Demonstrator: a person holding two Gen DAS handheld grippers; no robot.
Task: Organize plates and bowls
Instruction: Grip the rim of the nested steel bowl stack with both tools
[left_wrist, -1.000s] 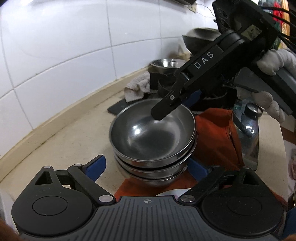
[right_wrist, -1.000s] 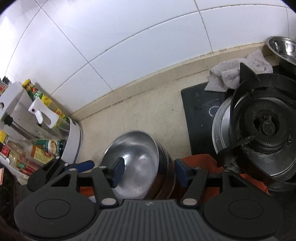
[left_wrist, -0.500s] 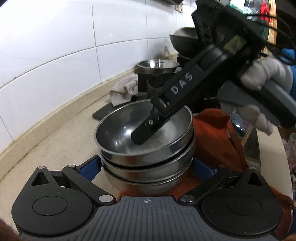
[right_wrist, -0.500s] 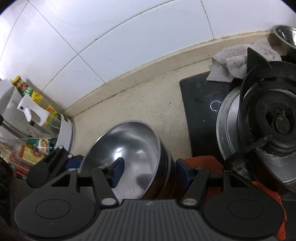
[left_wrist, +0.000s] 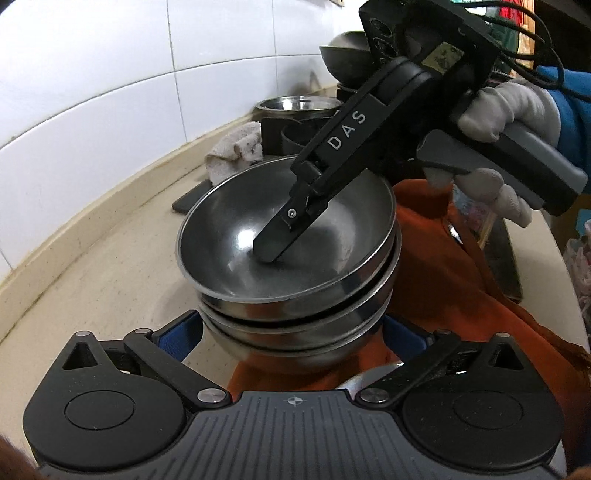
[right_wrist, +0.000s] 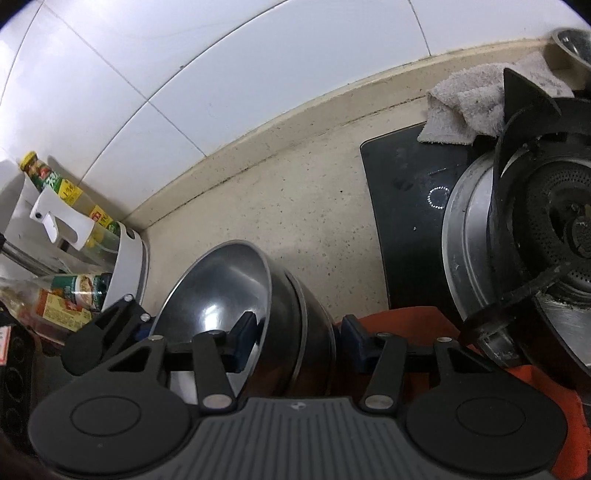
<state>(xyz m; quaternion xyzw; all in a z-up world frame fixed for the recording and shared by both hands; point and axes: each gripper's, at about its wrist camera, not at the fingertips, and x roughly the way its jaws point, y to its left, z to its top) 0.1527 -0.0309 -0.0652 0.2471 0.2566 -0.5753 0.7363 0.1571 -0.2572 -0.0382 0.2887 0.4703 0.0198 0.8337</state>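
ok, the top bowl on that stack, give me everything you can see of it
The top bowl is shiny, shallow, round metal with a thin rolled rim, empty and upright. It nests in at least two similar bowls standing on an orange cloth on the counter. The right gripper straddles its rim, one finger inside and one outside, jaws closing. The left gripper flanks the stack, wide open.

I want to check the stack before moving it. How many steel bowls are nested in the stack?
3 show: the top bowl, the middle bowl under it, and the bottom bowl resting on the orange cloth. More may be hidden inside.
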